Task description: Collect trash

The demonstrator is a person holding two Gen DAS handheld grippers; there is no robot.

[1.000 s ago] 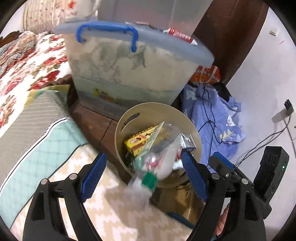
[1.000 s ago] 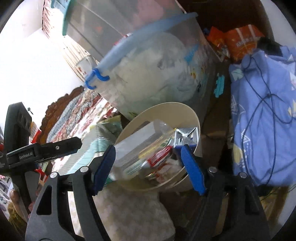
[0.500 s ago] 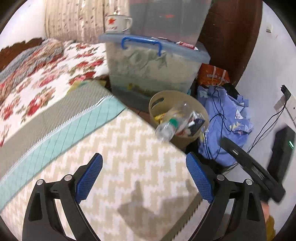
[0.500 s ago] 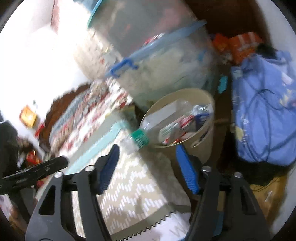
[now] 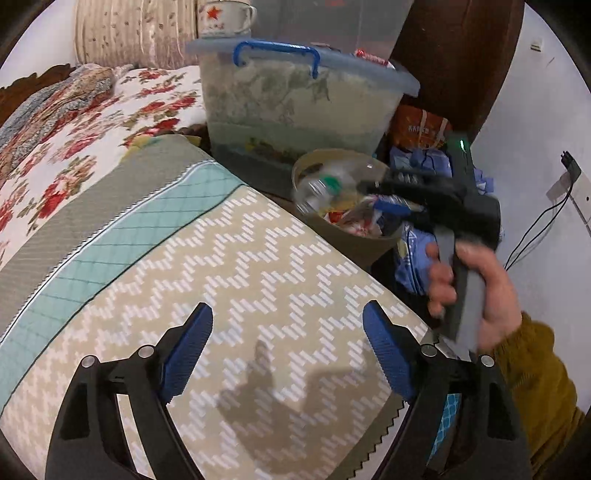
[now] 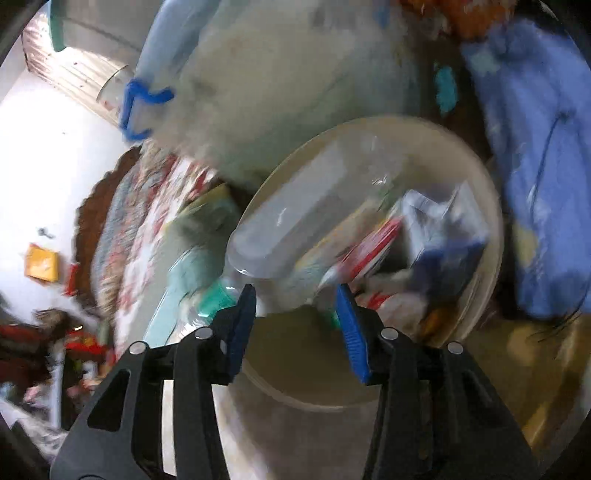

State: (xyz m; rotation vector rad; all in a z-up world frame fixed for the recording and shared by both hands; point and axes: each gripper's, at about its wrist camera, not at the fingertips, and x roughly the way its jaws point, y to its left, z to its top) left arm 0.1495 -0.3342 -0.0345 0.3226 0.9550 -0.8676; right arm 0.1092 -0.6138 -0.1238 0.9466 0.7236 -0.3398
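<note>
Both views show the bin (image 5: pixel 354 236), but only the left shows the right gripper (image 5: pixel 384 199) closing, empty, over it.

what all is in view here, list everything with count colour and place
waste bin: one, beige, on the floor beside the bed corner, full of wrappers
plastic bottle: one, clear with a green cap, lying on top of the bin's trash
storage box: one, translucent with a blue lid and handle, behind the bin
cup: one, white with a red star, on the box lid
bed cover: one, beige zigzag with a teal band, foreground
floral quilt: one, red on white, far left
blue cloth: one heap, right of the bin
orange bag: one, behind the cloth
left claw: blue pads, nothing between them, closing, over the bed cover
right claw: blue pads, closing over the bin, grip unclear through blur
hand: one, mustard sleeve, holding the right claw's handle
</note>
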